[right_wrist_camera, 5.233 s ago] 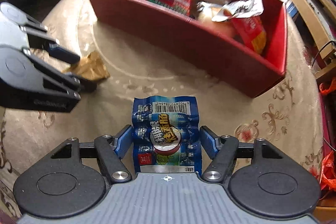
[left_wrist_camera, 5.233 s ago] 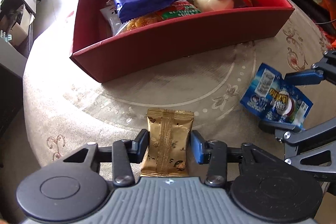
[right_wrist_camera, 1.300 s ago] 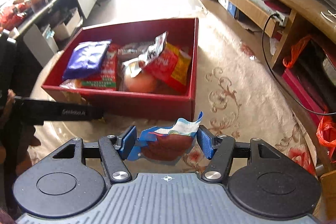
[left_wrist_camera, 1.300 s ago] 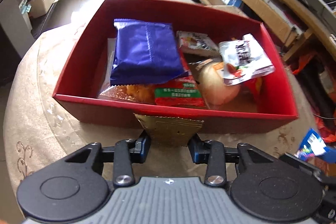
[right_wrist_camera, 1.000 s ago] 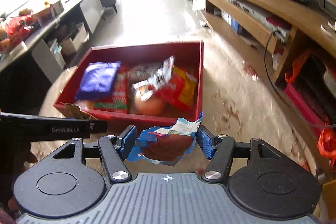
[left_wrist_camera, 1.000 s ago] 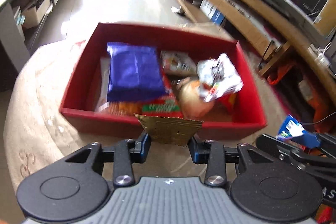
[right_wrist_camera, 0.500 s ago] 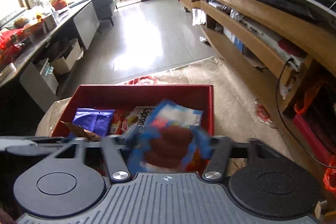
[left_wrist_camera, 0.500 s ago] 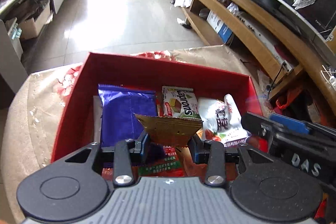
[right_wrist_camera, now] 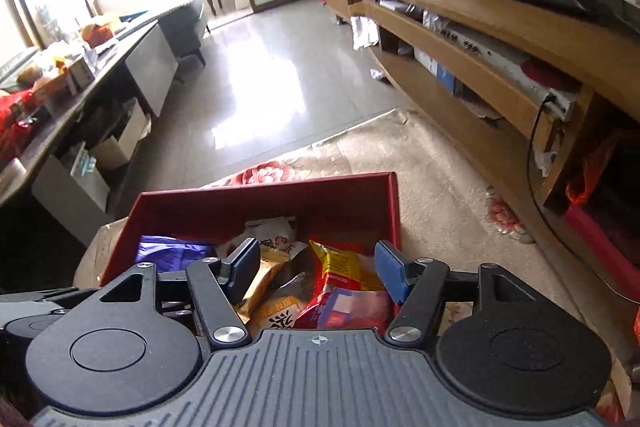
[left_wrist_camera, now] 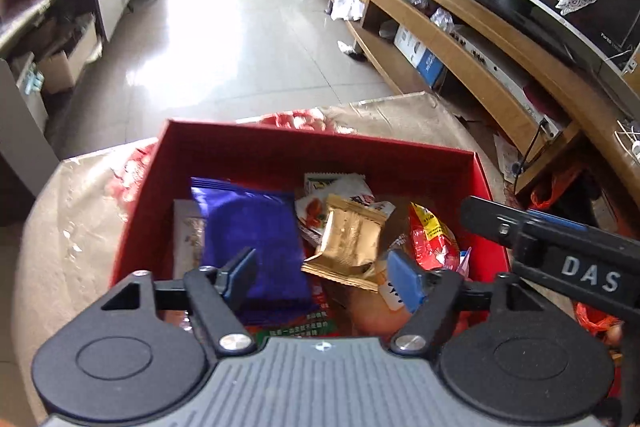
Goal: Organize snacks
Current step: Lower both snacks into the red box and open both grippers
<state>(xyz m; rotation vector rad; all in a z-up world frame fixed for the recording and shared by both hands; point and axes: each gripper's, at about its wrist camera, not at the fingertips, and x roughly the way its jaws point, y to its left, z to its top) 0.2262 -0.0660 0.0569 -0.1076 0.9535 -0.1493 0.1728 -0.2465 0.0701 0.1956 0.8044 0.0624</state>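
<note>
A red box point(left_wrist_camera: 312, 147) full of snack packets lies below both grippers. My left gripper point(left_wrist_camera: 322, 275) hangs over it with its jaws opening. The gold packet point(left_wrist_camera: 348, 243) lies tilted on the other snacks, clear of both pads. My right gripper point(right_wrist_camera: 316, 271) is also over the box point(right_wrist_camera: 260, 193), jaws opening. The blue sausage packet point(right_wrist_camera: 356, 311) rests loose beneath it on a red and yellow packet point(right_wrist_camera: 344, 267). In the right wrist view the gold packet point(right_wrist_camera: 264, 275) shows by the left finger. A purple packet point(left_wrist_camera: 252, 227) fills the box's left side.
The box stands on a round table with a beige flowered cloth point(left_wrist_camera: 80, 195). My right gripper's arm point(left_wrist_camera: 560, 255) crosses the box's right edge. A long wooden shelf unit point(left_wrist_camera: 480, 39) runs along the right, and a tiled floor point(left_wrist_camera: 224, 47) lies beyond the table.
Both grippers, shut on their packets half a second ago, now stand with jaws apart. The gold packet and the blue packet have dropped into the red box.
</note>
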